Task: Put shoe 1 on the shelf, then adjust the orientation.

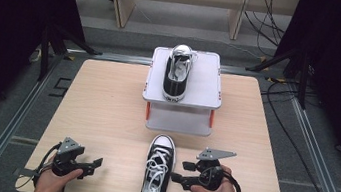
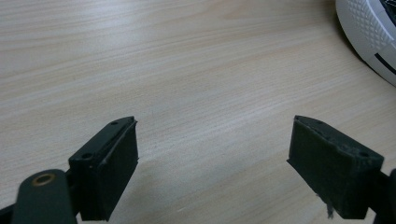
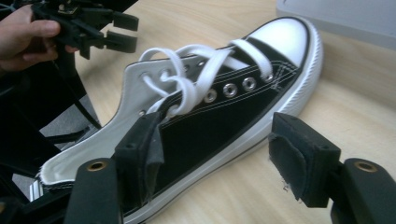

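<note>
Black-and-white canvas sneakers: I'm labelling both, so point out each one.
Black-and-white canvas sneaker on the wooden table (image 1: pixel 156 177), high view, on its white laces.
Black-and-white canvas sneaker on the grey raised platform (image 1: pixel 177 74), high view, on its tongue.

Wooden table (image 1: pixel 105 112), sneaker (image 1: pixel 156 177), grey stand (image 1: pixel 205 88)

Black canvas sneaker (image 3: pixel 219 126) with glossy white rubber toe lies on matt pale wood-grain table (image 1: pixel 105 112).

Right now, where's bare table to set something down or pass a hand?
Free: the wide strip of table left of the stand, and the narrower strip to its right. Crowded: the near edge, where the left gripper, the near shoe and the open right gripper sit close together.
</note>
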### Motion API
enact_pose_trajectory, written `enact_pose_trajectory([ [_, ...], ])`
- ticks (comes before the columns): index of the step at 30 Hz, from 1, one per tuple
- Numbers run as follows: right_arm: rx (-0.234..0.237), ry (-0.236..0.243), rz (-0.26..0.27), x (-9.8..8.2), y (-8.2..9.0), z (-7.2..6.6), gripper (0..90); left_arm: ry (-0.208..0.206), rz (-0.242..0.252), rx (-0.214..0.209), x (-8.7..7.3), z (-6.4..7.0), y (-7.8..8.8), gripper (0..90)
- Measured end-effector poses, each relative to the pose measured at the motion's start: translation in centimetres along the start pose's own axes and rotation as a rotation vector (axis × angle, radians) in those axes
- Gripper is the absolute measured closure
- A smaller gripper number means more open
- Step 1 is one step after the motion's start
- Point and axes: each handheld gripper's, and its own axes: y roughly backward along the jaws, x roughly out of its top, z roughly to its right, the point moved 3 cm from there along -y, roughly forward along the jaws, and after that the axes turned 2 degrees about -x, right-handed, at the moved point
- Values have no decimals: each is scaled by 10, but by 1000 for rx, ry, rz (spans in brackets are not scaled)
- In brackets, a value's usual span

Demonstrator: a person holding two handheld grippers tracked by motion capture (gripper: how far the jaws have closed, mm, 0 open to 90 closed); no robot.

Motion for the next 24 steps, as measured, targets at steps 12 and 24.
enact_pose_trajectory([
  [12, 12, 60, -38, -11, -7, -22, 331, -8, -15, 5, 0, 0, 0, 153],
  [24, -22, 73, -86, -16, -29, -43, 279, -14, 7, -11, -1, 1, 0, 153],
])
